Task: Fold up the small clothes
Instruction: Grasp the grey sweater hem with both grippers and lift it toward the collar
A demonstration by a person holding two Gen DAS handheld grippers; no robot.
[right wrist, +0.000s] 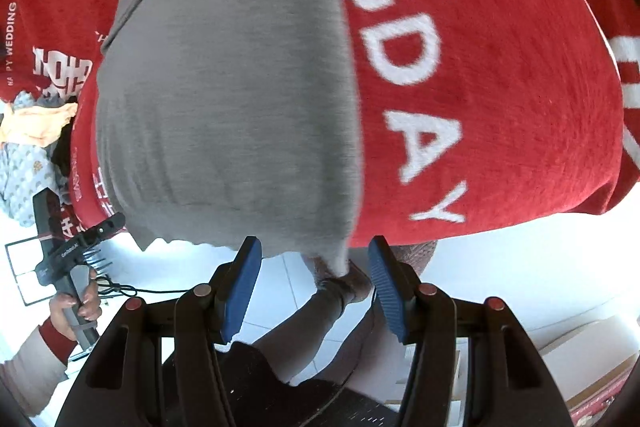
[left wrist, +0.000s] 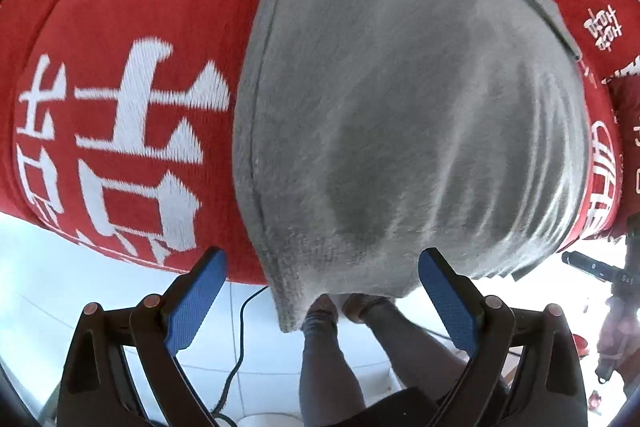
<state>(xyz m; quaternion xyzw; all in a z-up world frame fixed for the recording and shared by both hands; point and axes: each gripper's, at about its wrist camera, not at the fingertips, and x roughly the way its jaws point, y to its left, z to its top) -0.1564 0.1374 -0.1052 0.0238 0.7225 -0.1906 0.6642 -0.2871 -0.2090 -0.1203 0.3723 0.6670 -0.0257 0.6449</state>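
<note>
One grey garment [left wrist: 400,107] lies on one red cloth [left wrist: 140,7]. Beside the red cloth, two grippers: left gripper [left wrist: 322,291], right gripper [right wrist: 315,285]. One small clothes pile [right wrist: 28,143] at its edge.

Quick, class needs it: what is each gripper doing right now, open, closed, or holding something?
Left gripper: open, holding nothing; grey garment lies beyond its fingers.
Right gripper: open, holding nothing.

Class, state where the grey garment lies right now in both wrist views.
The grey garment lies on the red cloth, centre-right in the left wrist view and centre-left in the right wrist view, its near edge overhanging ahead of both open grippers.
</note>
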